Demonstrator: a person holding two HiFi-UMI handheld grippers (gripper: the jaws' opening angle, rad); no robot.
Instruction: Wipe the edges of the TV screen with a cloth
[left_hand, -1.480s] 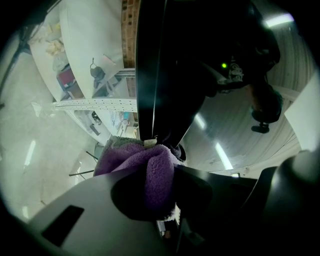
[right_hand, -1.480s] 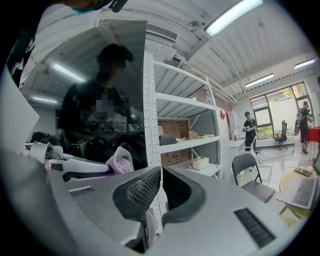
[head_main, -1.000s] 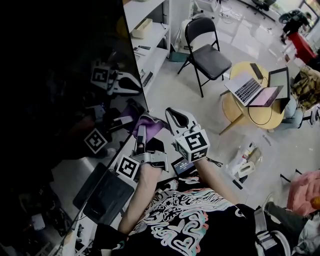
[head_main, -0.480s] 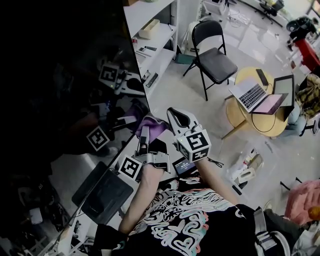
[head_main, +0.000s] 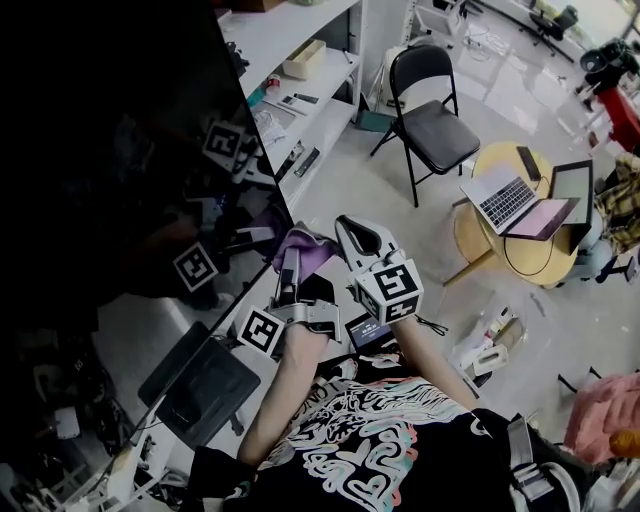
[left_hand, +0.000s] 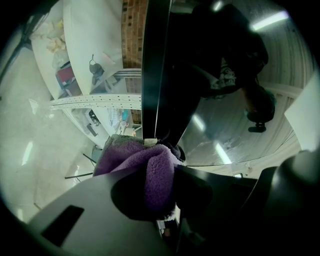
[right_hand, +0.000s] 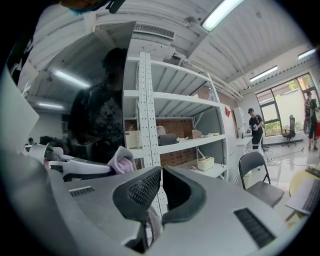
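Head view: TV screen (head_main: 120, 150) fills the left, its right edge running up and away. The purple cloth (head_main: 308, 247) sits at that edge's lower end, ahead of the left hand-held gripper (head_main: 289, 266), the nearer one, forearm reaching up. The right hand-held gripper (head_main: 358, 238) is just beside, off the screen. Left gripper view: jaws pinch the cloth, which touches the upright edge; the wipe likely follows it. Right gripper view: jaws pressed nearly together, apparently empty.

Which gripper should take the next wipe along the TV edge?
Left. The left gripper has its fingers shut on the purple cloth, right at the TV edge. The right gripper sits beside it, fingers together, off the screen.
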